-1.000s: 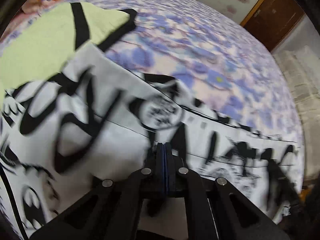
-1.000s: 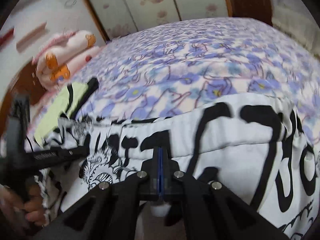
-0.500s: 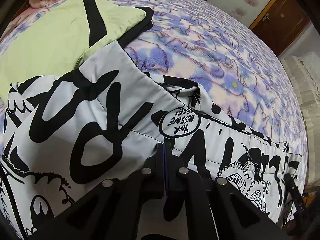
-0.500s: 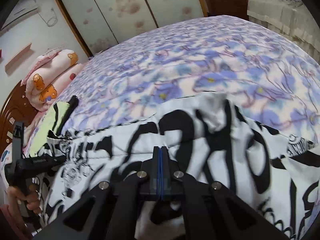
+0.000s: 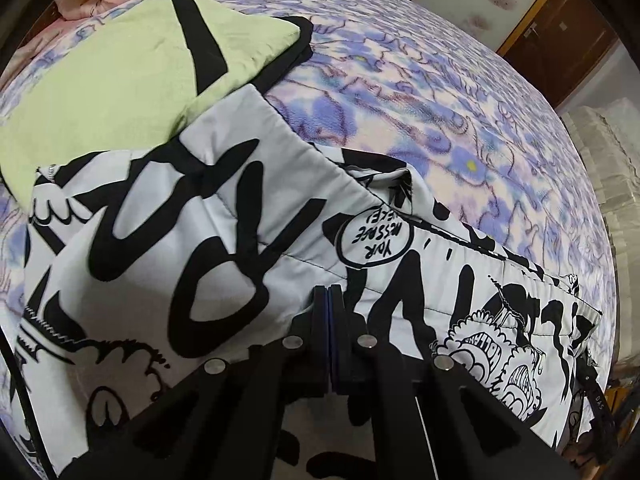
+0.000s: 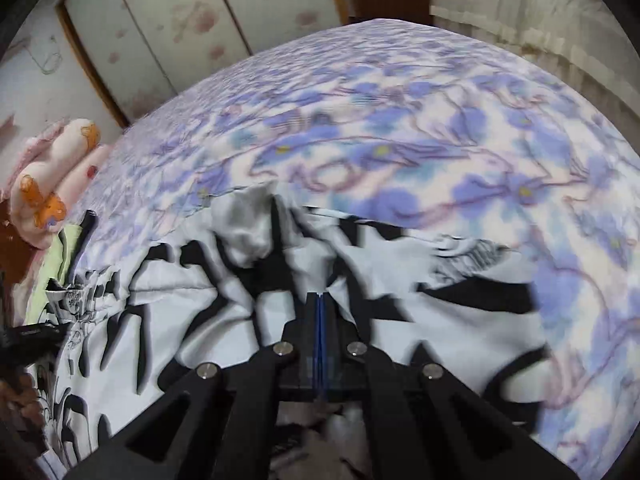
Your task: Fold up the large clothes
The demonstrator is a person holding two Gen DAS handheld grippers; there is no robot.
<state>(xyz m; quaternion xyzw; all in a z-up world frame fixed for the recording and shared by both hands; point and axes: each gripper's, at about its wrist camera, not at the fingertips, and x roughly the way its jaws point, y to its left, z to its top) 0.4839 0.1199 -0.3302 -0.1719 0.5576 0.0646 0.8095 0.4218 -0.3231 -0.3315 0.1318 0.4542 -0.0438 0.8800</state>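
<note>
Through the right wrist camera I saw my right gripper with its jaws pressed together, pointing down at the black-and-white printed garment spread over the bed. Whether any cloth was pinched between the jaws I could not tell, since the picture was smeared there. The fabric bunched into a raised fold just beyond the tips. The purple flowered bedspread lay past it. At the far left edge sat a lime-green garment, a pink pillow, and my other gripper, with a hand below it. Pale flowered wardrobe doors stood behind the bed.
</note>
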